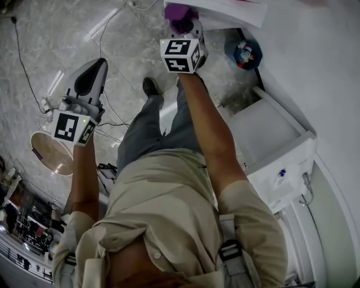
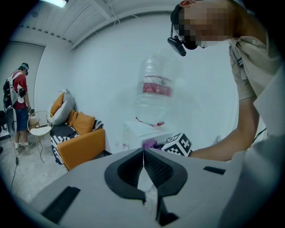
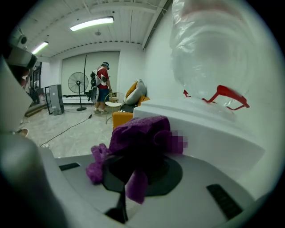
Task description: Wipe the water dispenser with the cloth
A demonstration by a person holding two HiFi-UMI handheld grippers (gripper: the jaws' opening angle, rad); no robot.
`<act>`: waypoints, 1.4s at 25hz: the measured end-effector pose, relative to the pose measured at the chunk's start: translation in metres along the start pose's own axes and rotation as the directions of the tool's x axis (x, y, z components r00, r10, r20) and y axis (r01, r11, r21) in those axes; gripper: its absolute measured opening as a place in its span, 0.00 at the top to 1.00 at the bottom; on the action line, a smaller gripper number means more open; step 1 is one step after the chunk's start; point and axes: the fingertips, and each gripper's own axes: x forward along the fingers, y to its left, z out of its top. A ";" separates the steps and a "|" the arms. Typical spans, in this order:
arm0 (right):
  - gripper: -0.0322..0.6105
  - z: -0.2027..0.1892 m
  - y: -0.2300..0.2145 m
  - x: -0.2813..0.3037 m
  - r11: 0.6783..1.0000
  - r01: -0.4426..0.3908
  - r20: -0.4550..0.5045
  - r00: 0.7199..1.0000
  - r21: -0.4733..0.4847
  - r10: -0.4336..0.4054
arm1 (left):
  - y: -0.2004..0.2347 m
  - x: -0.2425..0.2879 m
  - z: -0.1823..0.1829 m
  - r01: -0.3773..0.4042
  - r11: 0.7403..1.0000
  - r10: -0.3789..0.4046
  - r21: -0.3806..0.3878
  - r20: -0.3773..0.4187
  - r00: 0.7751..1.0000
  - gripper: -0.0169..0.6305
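A purple cloth [image 3: 140, 138] is bunched between the jaws of my right gripper [image 3: 141, 149], which is shut on it. The cloth [image 1: 180, 14] presses against the edge of the white water dispenser [image 3: 209, 129], just below its clear bottle [image 3: 213, 49] with a red band. In the head view the right gripper [image 1: 183, 25] reaches forward to the dispenser's top [image 1: 216, 12]. My left gripper [image 2: 143, 151] is shut with nothing in it, held away to the left [image 1: 90, 84] over the floor. From the left gripper view the dispenser [image 2: 147, 131] and bottle [image 2: 156, 89] stand ahead.
A lower white cabinet [image 1: 275, 152] stands at my right. Cables [image 1: 22, 62] run over the marble floor. A small round table [image 1: 50, 152] is at my left. An orange sofa [image 2: 80, 138] and another person [image 2: 18, 102] are farther off. A fan [image 3: 78, 84] stands at the back.
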 end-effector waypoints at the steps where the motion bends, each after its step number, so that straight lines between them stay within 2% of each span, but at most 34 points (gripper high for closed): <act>1: 0.87 0.000 0.001 0.001 1.000 -0.001 0.000 1.000 0.006 0.001 | 0.001 -0.001 -0.002 -0.001 1.000 0.001 -0.002 -0.001 1.000 0.94; 8: 0.87 -0.019 -0.027 -0.005 1.000 0.030 -0.023 0.999 0.004 -0.030 | -0.001 0.007 -0.008 0.013 1.000 -0.013 -0.005 -0.012 1.000 0.94; 15: 0.87 -0.080 -0.119 -0.028 0.979 0.197 -0.125 0.974 0.057 -0.189 | -0.010 0.022 -0.009 0.050 0.999 -0.050 0.003 -0.017 0.999 0.94; 19: 0.87 -0.096 -0.151 -0.037 0.961 0.266 -0.151 0.955 0.068 -0.254 | -0.010 0.028 -0.012 0.062 0.998 -0.061 0.007 -0.027 0.998 0.94; 30: 0.87 -0.100 -0.153 -0.039 0.943 0.314 -0.170 0.941 0.110 -0.293 | -0.005 0.023 -0.015 0.061 0.998 -0.061 0.005 -0.029 0.998 0.94; 35: 0.87 -0.097 -0.140 -0.033 0.943 0.311 -0.164 0.943 0.123 -0.290 | -0.001 0.017 -0.025 0.051 0.999 -0.051 -0.010 -0.027 0.998 0.94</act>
